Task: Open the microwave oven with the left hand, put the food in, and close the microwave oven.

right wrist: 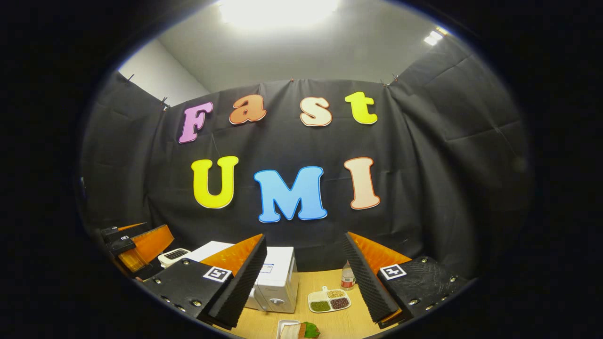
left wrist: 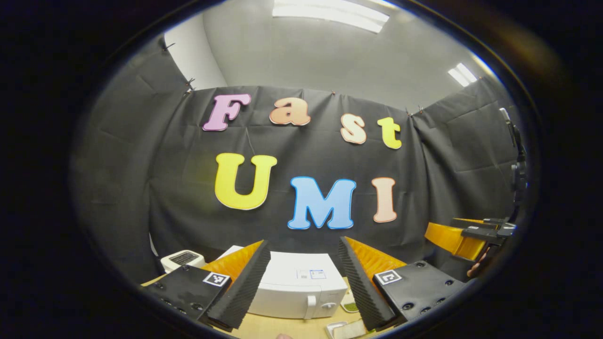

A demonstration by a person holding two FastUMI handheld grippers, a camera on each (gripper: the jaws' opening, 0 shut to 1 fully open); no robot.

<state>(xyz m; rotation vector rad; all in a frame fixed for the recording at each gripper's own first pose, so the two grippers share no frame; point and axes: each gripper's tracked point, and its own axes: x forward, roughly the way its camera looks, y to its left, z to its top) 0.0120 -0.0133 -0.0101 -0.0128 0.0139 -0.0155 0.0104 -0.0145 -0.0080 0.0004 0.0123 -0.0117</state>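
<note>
A white microwave oven (left wrist: 296, 289) stands on the wooden table with its door closed and its handle on the right side of the front. My left gripper (left wrist: 304, 278) hangs open above and in front of it, holding nothing. In the right gripper view the microwave oven (right wrist: 275, 282) sits to the left, and a white plate of food (right wrist: 297, 329) with a green leaf lies near the table's front edge. My right gripper (right wrist: 304, 278) is open and empty, raised above the table. The right gripper (left wrist: 476, 235) also appears at the far right of the left gripper view.
A white divided dish (right wrist: 329, 300) with beans and grains lies right of the microwave, and a small bottle (right wrist: 347, 278) stands behind it. A white toaster-like appliance (left wrist: 181, 259) sits left of the microwave. The left gripper (right wrist: 136, 245) is at the left edge.
</note>
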